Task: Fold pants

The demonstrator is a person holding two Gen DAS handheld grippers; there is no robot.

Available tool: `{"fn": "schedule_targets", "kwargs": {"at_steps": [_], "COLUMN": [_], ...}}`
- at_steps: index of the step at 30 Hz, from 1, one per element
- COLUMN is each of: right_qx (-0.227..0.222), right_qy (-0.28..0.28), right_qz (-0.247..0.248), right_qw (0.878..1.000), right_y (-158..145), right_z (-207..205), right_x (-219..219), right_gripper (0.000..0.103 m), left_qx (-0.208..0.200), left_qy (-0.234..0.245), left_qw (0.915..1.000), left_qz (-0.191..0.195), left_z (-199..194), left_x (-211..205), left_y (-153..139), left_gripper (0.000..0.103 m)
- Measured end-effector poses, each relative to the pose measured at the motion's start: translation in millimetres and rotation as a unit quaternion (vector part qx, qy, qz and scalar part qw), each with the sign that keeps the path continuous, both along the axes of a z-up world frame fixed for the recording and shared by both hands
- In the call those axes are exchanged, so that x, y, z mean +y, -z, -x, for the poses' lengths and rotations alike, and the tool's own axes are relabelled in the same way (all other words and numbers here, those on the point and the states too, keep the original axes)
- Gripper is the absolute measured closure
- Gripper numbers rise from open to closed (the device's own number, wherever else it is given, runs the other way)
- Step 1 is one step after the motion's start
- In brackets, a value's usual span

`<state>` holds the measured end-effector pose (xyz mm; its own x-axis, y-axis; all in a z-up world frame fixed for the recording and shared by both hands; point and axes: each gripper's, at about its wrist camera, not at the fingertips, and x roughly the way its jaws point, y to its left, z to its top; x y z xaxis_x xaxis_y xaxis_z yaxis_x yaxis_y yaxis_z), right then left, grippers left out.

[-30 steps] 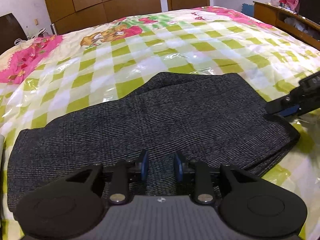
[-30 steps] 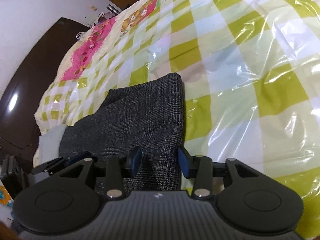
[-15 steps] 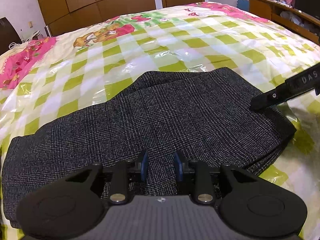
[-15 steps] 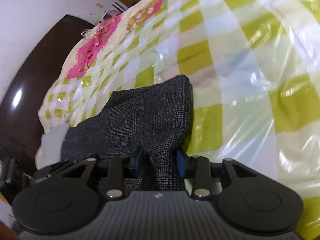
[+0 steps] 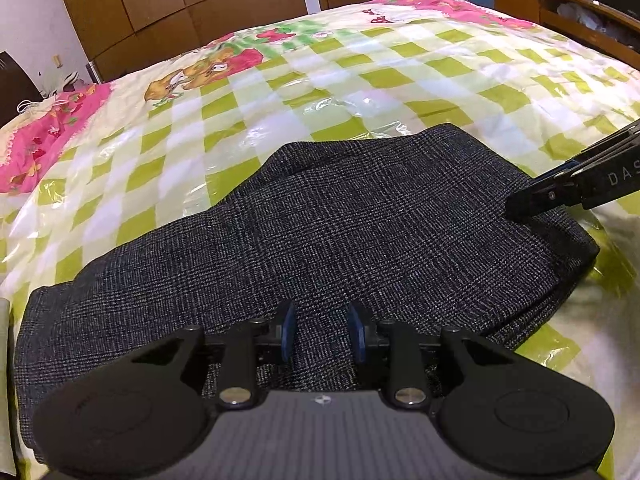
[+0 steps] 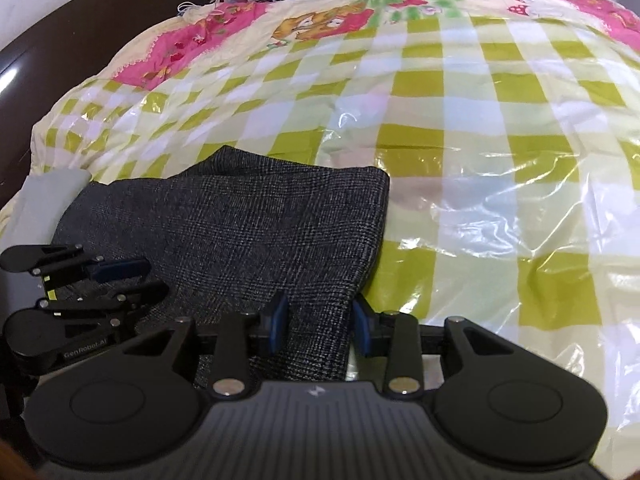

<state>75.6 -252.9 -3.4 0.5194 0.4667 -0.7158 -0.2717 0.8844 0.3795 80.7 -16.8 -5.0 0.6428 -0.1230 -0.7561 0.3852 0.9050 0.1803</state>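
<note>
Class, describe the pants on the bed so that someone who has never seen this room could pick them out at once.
Start at the big bed with its green-and-white checked cover under clear plastic. On the near part of it lie the pants, spread flat. They are the only dark thing on the bright cover: charcoal fabric with a fine check.

White letters "DAS" show on the black plastic right gripper (image 5: 532,200), cut off by the frame edge. On the black plastic left gripper (image 6: 136,280), small white lettering reads "GenRobot.AI" along its body.
</note>
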Motion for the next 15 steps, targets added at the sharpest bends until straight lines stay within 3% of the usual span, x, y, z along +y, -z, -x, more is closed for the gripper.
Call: {"fn": "schedule_targets", "kwargs": {"at_steps": [15], "right_qx": [-0.002], "right_qy": [-0.002], "right_qz": [0.026], "right_qw": [1.0], "right_y": [-2.0], "right_z": [4.1], "right_x": [1.3], "right_gripper": [0.067], "left_qx": [-0.002], "left_qy": [0.0], "left_qw": [0.9997], "left_qz": [0.023], "left_z": [2.4], "left_x": [8.1], "left_y": [1.1], "left_gripper": [0.061]}}
